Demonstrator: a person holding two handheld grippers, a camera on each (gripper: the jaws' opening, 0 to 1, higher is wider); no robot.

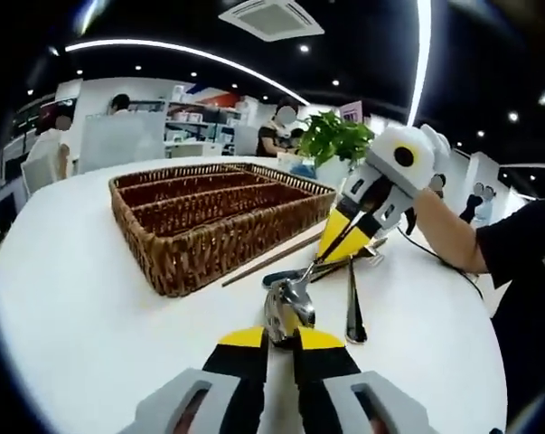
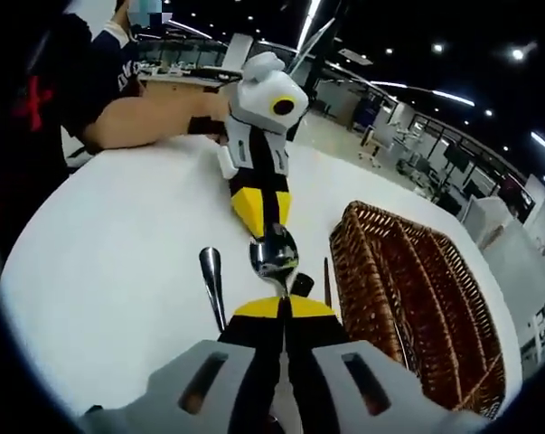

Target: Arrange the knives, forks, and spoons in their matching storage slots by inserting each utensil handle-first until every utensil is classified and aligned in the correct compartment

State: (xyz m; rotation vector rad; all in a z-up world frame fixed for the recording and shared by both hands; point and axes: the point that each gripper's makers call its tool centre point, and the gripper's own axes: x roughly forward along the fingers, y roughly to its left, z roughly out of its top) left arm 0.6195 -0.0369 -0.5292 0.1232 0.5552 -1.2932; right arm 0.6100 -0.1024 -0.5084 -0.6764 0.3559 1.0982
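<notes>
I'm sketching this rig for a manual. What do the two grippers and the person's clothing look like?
Each gripper has grey housing and black tongs with yellow tips: left gripper, right gripper. Seen from outside, the body is white with a yellow-ringed round lens. A thin dark cable trails. The sleeve is dark.

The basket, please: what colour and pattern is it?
Brown woven wicker basket, clearest in the left gripper view.

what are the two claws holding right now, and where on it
Both grip one metal spoon: the left claw is shut on its bowl end, the right claw on the handle end.
</notes>
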